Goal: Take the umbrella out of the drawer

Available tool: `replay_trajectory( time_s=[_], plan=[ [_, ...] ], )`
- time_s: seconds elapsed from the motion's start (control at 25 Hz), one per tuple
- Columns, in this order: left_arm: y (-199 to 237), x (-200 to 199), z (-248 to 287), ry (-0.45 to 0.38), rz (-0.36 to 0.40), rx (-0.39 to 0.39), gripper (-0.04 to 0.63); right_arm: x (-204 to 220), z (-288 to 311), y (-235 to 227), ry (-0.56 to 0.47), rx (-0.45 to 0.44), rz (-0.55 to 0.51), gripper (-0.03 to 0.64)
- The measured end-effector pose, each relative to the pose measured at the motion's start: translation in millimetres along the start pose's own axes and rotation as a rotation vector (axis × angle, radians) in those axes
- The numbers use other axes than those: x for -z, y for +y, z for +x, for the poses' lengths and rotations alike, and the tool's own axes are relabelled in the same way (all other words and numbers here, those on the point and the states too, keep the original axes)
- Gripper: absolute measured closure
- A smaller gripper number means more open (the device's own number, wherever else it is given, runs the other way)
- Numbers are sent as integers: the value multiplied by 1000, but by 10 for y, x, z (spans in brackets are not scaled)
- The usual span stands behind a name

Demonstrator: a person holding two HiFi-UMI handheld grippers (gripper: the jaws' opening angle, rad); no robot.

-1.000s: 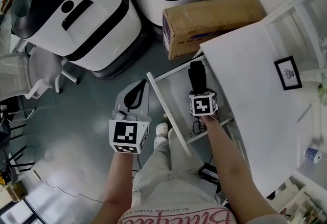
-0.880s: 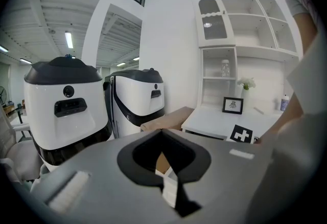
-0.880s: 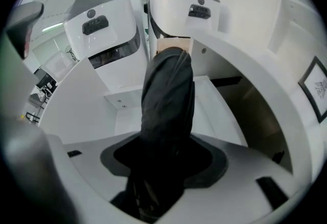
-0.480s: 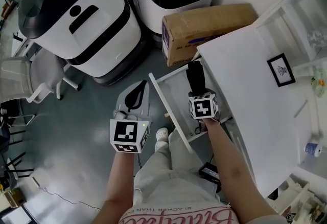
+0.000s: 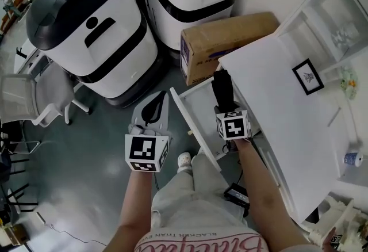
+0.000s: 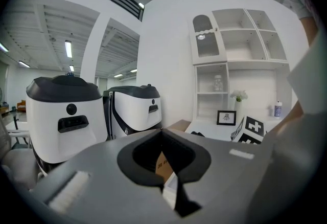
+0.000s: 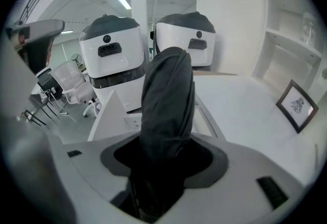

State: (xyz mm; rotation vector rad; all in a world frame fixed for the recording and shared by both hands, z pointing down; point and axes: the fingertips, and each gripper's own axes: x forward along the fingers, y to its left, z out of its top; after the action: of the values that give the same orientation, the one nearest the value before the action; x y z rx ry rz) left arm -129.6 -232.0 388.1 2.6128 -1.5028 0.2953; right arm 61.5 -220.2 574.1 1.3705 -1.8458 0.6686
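Our right gripper (image 5: 226, 108) has its fingers clamped on the folded black umbrella (image 5: 222, 85), held just above the open drawer (image 5: 198, 100). The slick fabric could slip through the grip, or the tip could snag the table (image 5: 287, 90) edge. Our left gripper (image 5: 150, 109), fingers closed on nothing, is too far away to help.

Robotics lab with mock home corner.
Big white machines (image 5: 95, 32), cardboard box (image 5: 230, 44) past the left tool (image 5: 160, 95); office chairs (image 5: 43, 92), strip lights (image 6: 68, 48), white shelving (image 6: 240, 59).
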Motion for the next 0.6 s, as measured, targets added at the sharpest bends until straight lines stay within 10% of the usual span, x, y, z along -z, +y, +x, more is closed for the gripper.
replay_trajectory(
  time_s=[0.6],
  plan=[
    [-155,-431,-99,-89,26,15,586,-344,-770,-179,-176,54,-4,373]
  ],
)
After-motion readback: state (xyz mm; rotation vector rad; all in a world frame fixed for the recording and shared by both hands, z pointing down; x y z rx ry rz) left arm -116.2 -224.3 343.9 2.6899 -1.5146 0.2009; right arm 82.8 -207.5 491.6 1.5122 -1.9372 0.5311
